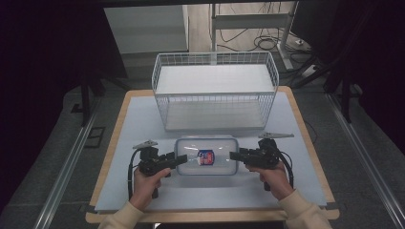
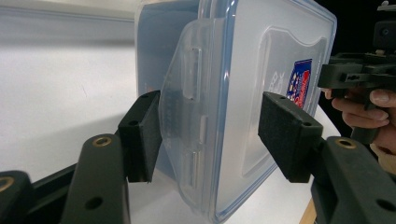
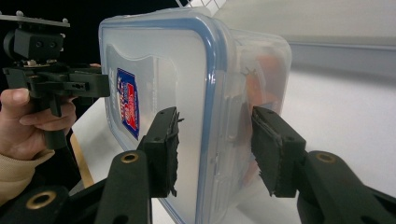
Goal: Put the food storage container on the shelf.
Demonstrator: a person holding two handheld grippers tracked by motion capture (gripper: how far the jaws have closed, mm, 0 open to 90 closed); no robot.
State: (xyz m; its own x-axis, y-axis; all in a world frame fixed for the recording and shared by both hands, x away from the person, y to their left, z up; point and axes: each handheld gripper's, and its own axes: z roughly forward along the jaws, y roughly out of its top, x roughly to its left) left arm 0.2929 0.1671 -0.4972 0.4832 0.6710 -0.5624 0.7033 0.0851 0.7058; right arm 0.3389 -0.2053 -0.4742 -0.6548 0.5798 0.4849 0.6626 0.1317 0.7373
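Left claw (image 1: 177, 160): your jaws straddle the near end flap of the clear rectangular plastic box with the blue-rimmed lid (image 1: 206, 155); one pad seems to touch it, the other stands off, so not clamped.
Right claw (image 1: 235, 155): closed on the box's opposite short end.
Box: flat on the white table (image 1: 133, 119), directly between your claws.
Long axis: runs claw to claw.
Beyond: white wire basket (image 1: 215, 90) past the box.
Nearer hand: both equal.

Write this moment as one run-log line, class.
scene: lidded container before wire basket | left tongs: straddling its left end, grip unclear | right tongs: shut on its right end
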